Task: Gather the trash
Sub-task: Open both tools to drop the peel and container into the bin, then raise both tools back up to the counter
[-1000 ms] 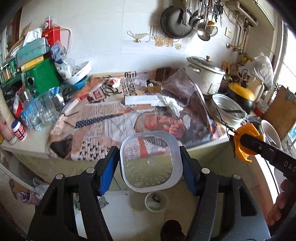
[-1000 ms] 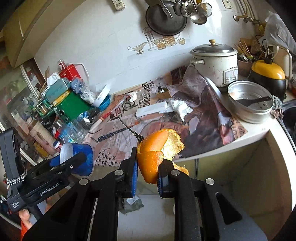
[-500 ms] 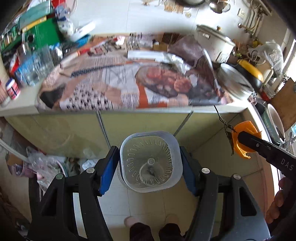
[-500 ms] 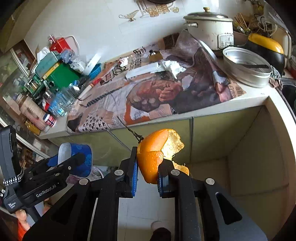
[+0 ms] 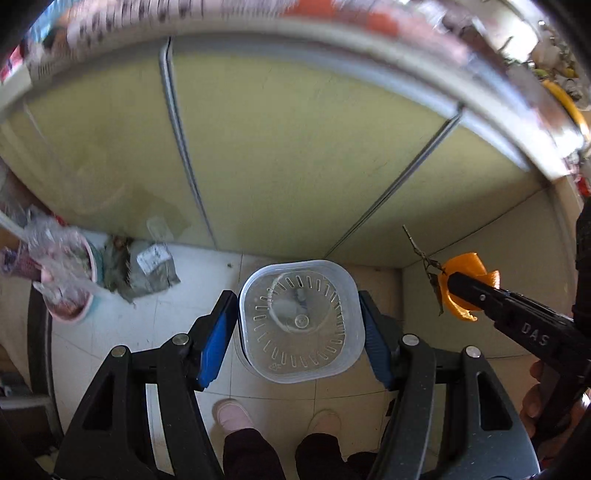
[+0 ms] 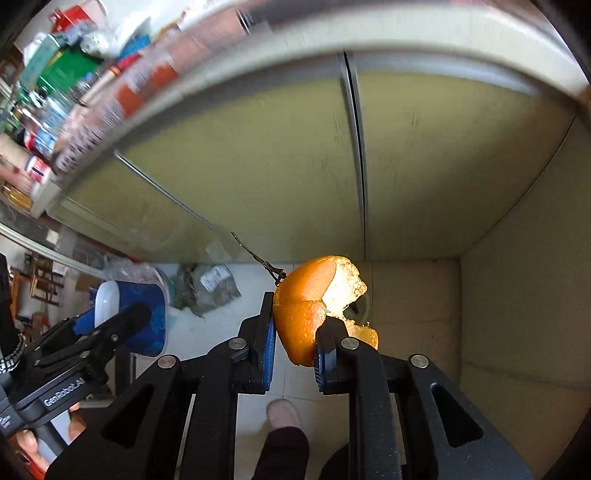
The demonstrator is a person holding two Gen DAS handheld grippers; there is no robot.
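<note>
My left gripper [image 5: 298, 321] is shut on a clear plastic cup with a square rim [image 5: 298, 319] and holds it above the tiled floor; in the right wrist view the cup [image 6: 129, 317] shows blue sides. My right gripper [image 6: 293, 339] is shut on an orange peel with a thin stem [image 6: 314, 299], to the right of the left gripper; the peel [image 5: 461, 288] also shows in the left wrist view. A small round bin [image 6: 364, 306] on the floor is mostly hidden behind the peel.
Yellow-green cabinet doors [image 5: 295, 147] fill the view ahead under the counter edge [image 5: 258, 29]. A pink bin with a plastic bag [image 5: 62, 273] and crumpled litter [image 5: 147, 269] lie on the floor at the left. The person's feet [image 5: 232, 413] are below.
Both grippers have tilted down from the cluttered counter toward the cabinet fronts and floor, still holding the cup and the peel. The counter has slid to the top edge of both views.
</note>
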